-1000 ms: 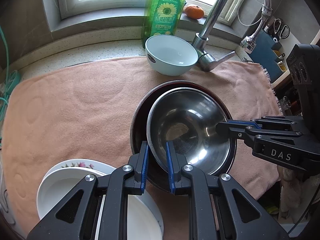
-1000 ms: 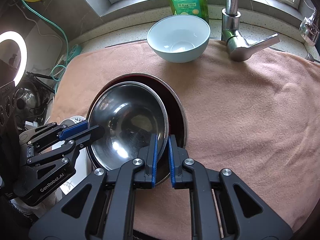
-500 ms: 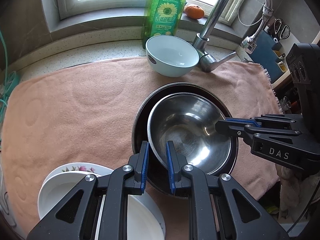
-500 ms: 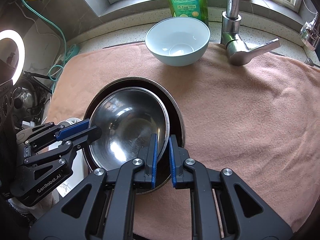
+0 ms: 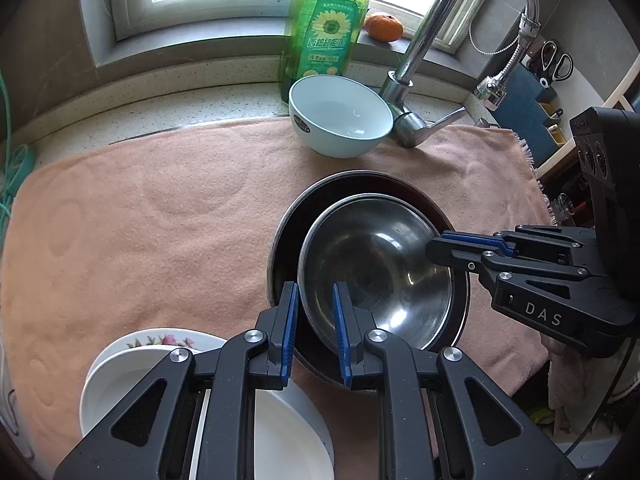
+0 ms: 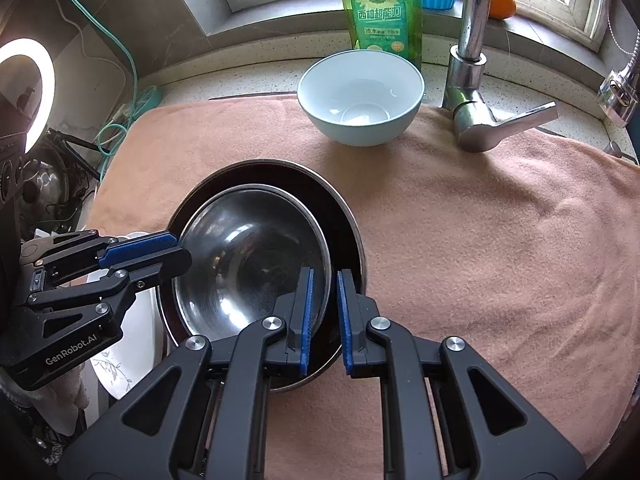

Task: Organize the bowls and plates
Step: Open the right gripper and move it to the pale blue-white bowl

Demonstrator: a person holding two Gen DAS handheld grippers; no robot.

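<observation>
on the peach towel (image 5: 160, 216), left view: left gripper (image 5: 314, 296) clamps the near rim of the steel bowl (image 5: 376, 256), nested in a dark pan (image 5: 288, 240); white plates (image 5: 120, 376) lie near left

right view: right gripper (image 6: 324, 284) pinches its right rim; pale bowl (image 6: 360, 100) sits far

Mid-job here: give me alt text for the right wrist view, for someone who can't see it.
Both grippers clamp the rim of a steel bowl nested in a larger dark bowl on a peach towel: the right gripper at its near edge, the left gripper opposite. A pale blue bowl sits behind, before a green soap bottle and faucet.
</observation>
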